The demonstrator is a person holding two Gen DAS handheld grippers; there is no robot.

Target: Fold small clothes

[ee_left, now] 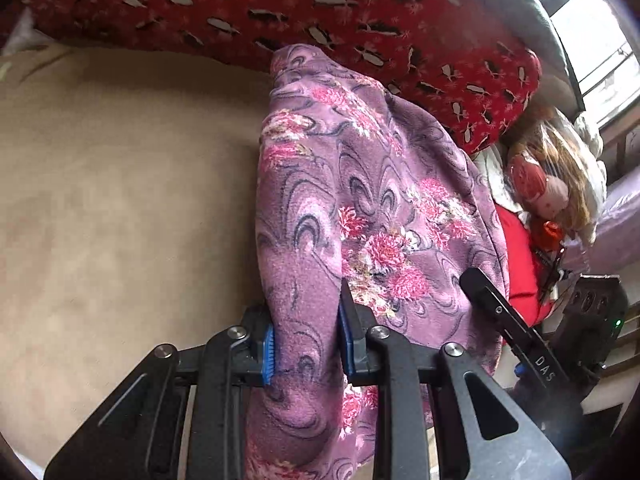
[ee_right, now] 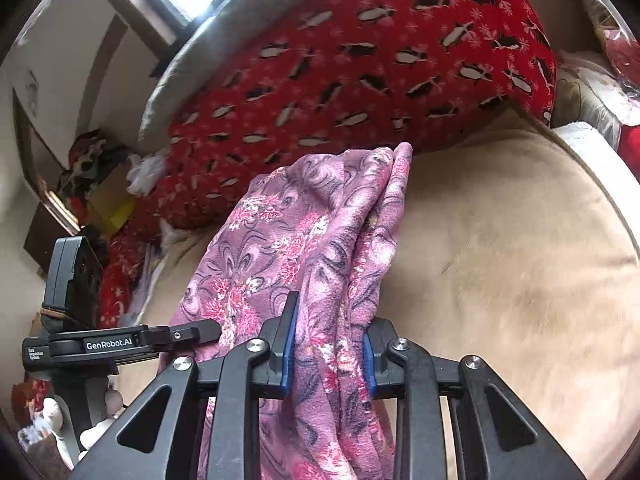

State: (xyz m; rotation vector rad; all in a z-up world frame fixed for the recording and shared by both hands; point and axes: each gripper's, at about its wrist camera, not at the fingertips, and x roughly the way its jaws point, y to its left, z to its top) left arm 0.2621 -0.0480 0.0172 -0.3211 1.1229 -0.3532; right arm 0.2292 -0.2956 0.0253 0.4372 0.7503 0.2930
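Left wrist view: the left tool [ee_left: 306, 342] is clamped on a bunched fold of the purple floral garment [ee_left: 360, 200], blue pads pressing the fleecy cloth from both sides. The fabric rises up the middle of the frame, soft and napped, swirled with pink blooms. Only here, at centre right, lies a doll [ee_left: 548, 184] with long fair hair. The right tool [ee_left: 504, 316] pokes in from the lower right, touching the cloth.

Right wrist view: the right tool [ee_right: 330, 354] grips the same garment [ee_right: 308, 240], pleated into ridges between its pads. The left tool [ee_right: 176, 336] shows at lower left against the fabric edge. Only this view gives the wall and cluttered corner at upper left. A tan, suede-like bed [ee_right: 520, 260] fills the right; a red penguin-print pillow [ee_right: 360, 60] arcs across the top.
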